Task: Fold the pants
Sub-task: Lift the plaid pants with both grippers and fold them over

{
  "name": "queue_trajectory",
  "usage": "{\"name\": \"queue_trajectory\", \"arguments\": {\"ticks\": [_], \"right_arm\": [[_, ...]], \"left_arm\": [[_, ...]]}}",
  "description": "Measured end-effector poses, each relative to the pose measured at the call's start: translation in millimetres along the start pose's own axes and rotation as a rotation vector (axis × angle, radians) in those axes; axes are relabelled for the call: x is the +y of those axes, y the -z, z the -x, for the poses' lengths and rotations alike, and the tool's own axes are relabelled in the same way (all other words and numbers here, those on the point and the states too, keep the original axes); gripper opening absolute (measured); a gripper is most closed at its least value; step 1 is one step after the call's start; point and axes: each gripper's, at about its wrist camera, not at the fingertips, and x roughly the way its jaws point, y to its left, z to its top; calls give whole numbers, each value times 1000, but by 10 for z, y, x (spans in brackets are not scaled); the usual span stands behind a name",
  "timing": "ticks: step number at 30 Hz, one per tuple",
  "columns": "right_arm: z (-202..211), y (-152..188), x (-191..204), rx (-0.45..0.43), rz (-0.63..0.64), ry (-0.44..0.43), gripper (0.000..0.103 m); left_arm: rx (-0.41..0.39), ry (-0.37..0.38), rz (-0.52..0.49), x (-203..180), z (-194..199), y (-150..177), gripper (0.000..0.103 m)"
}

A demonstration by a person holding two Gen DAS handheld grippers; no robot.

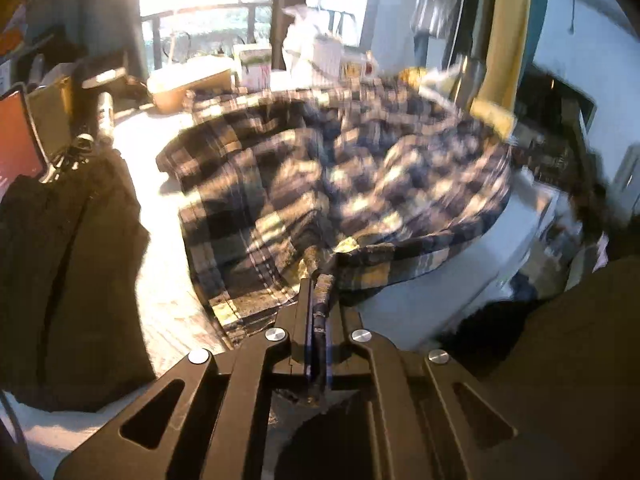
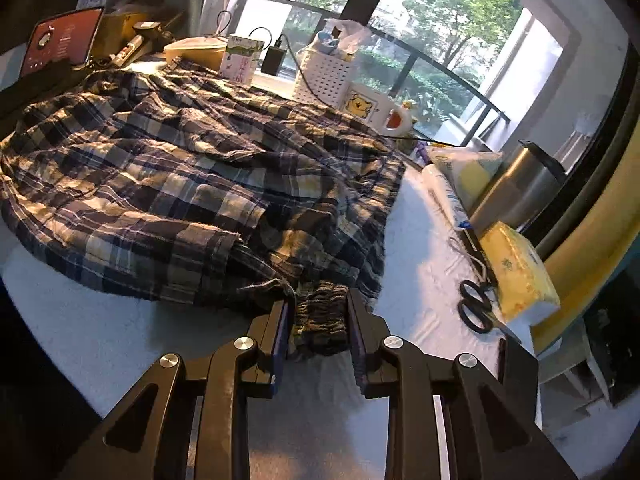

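Blue and cream plaid pants (image 2: 180, 176) lie rumpled across a white table (image 2: 420, 280). They also show in the left wrist view (image 1: 320, 184), blurred by motion. My left gripper (image 1: 318, 284) is shut on a bunched edge of the pants and holds it just above the table. My right gripper (image 2: 320, 308) has its jaws part open around the gathered waistband (image 2: 320, 316), which fills the gap between the fingers.
A dark garment (image 1: 68, 280) lies at the left. At the table's back stand a laptop (image 2: 60, 40), a carton (image 2: 240, 60), a white basket (image 2: 324, 76) and a mug (image 2: 376, 110). On the right are a steel tumbler (image 2: 516, 188), a tissue pack (image 2: 516, 272) and scissors (image 2: 476, 308).
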Motion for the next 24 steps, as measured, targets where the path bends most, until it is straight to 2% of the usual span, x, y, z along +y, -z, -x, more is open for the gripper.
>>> {"name": "queue_trajectory", "arguments": {"ticks": [4,11,17,24], "right_arm": [[258,-48,-65,-33,-53,8,26],[730,-294,-225,-136,-121,44,26],[874,-415,-406,-195,-209,36,26],[861,-566,-651,-265,-315,17,26]], "left_arm": [[-94,-13,-16,-78,346,-236,3],[-223,-57,-62,-135,704,-620,2],[-299,-47,-44,-65,894,-876,2],[-381,-74,-102,-68,965,-1249,1]]}}
